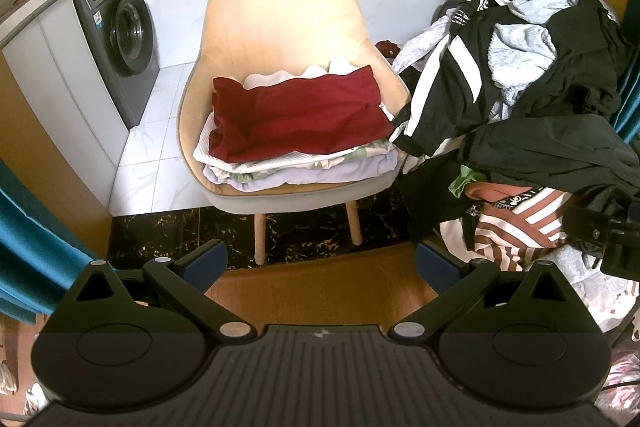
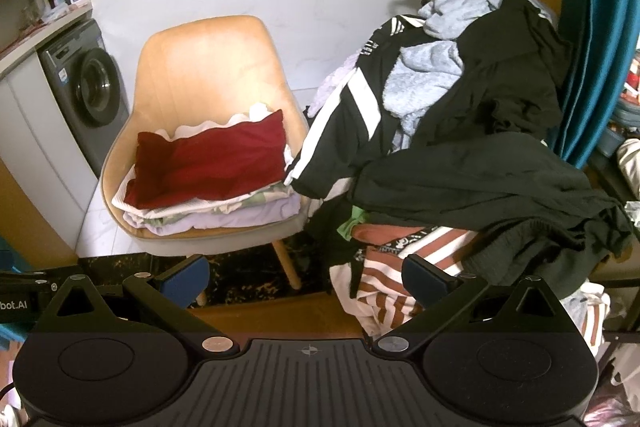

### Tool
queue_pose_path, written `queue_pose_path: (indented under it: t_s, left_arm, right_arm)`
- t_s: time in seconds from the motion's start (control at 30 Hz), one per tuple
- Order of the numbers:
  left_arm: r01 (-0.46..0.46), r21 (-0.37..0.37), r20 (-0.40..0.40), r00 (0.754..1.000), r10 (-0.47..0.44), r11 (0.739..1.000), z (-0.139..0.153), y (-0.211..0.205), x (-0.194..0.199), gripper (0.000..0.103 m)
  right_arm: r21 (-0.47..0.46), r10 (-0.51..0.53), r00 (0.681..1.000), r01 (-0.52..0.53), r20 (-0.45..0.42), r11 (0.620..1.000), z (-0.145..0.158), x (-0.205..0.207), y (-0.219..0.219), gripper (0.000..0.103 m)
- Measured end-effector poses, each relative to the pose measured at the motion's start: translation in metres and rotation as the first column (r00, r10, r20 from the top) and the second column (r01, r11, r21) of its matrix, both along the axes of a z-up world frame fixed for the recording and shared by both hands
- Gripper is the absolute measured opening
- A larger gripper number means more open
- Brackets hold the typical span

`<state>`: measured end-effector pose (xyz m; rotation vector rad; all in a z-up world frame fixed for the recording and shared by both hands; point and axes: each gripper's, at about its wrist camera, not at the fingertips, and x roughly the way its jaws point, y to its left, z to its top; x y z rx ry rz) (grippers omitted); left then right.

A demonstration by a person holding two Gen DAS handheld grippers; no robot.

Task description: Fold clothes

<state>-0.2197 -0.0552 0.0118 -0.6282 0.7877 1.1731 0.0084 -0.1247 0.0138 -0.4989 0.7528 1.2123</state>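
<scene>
A stack of folded clothes lies on the seat of a tan chair (image 1: 280, 11) (image 2: 208, 55), topped by a dark red garment (image 1: 296, 115) (image 2: 208, 159) over white, green-patterned and lilac layers. To the right rises a heap of unfolded clothes (image 1: 532, 91) (image 2: 472, 131): black garments, a black-and-white striped jacket (image 1: 452, 75), pale blue knitwear and a brown-and-white striped piece (image 2: 400, 267). My left gripper (image 1: 320, 263) stands open and empty, well short of the chair. My right gripper (image 2: 306, 277) is open too, its right finger in front of the striped piece at the heap's foot.
A grey washing machine (image 1: 120, 39) sits under a counter with bottles at the left. Teal curtains (image 2: 592, 27) hang at the sides. The floor is white tile beyond a dark marble strip (image 1: 180, 231). A wooden surface (image 1: 320, 291) lies just below the grippers.
</scene>
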Motion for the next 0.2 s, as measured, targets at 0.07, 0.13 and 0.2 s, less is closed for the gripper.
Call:
queue_pose_path:
  t_s: [0.07,0.13,0.2]
  left_arm:
    - [0.001,0.000,0.000,1.000,-0.001,1.000,0.0003,0.0008,0.0008,0.102]
    - [0.003,0.003,-0.001,1.000,-0.003,1.000,0.0009,0.0007,0.0016,0.102]
    - [0.004,0.005,-0.002,1.000,-0.004,1.000,0.0010,0.0010,0.0023,0.102]
  right_arm:
    - [0.001,-0.001,1.000,0.001,-0.001,1.000,-0.0001,0.0013,0.0002,0.102]
    - [0.003,-0.002,1.000,0.002,-0.003,1.000,-0.0002,0.0028,0.0010,0.102]
    - [0.004,-0.005,1.000,0.005,-0.005,1.000,-0.0004,0.0044,0.0015,0.102]
